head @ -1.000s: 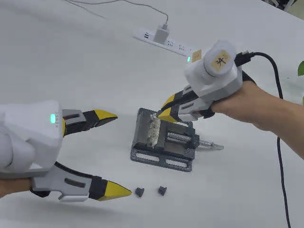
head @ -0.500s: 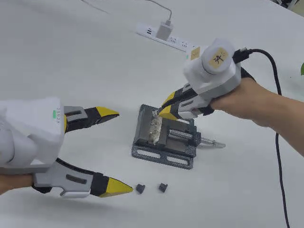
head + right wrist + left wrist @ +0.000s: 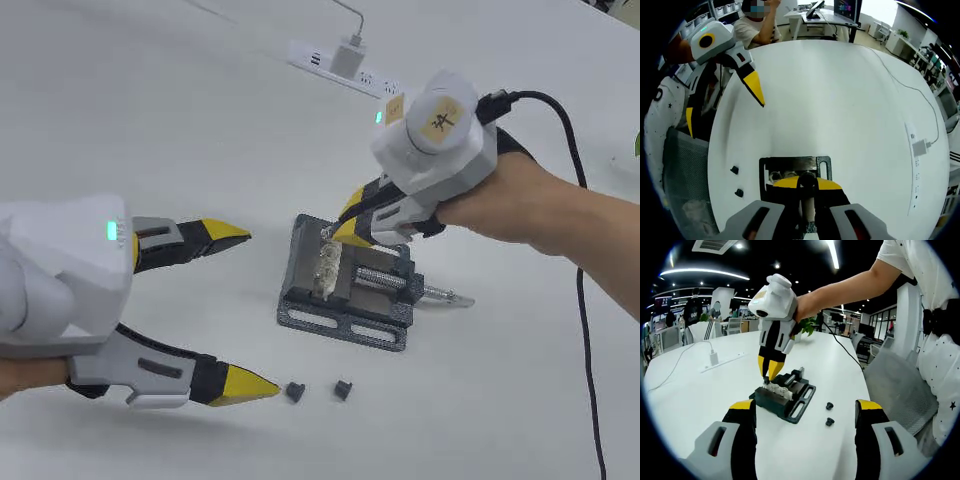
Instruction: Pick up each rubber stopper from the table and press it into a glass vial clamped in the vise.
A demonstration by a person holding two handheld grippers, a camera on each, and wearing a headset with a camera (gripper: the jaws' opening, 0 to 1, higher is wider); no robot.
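My right hand-held gripper (image 3: 338,232) is pinched narrow on what looks like a stopper (image 3: 807,181). Its tips point down right over the far end of the row of vials (image 3: 326,268) clamped in the vise (image 3: 345,320), so I reckon the push just goes straight down from here. My left hand-held gripper (image 3: 258,310) hangs wide open with nothing in it. It's the nearer one to the two loose stoppers (image 3: 295,391) on the desk (image 3: 150,120). They sit just past its lower tip, in front of the vise, near each other but not touching.
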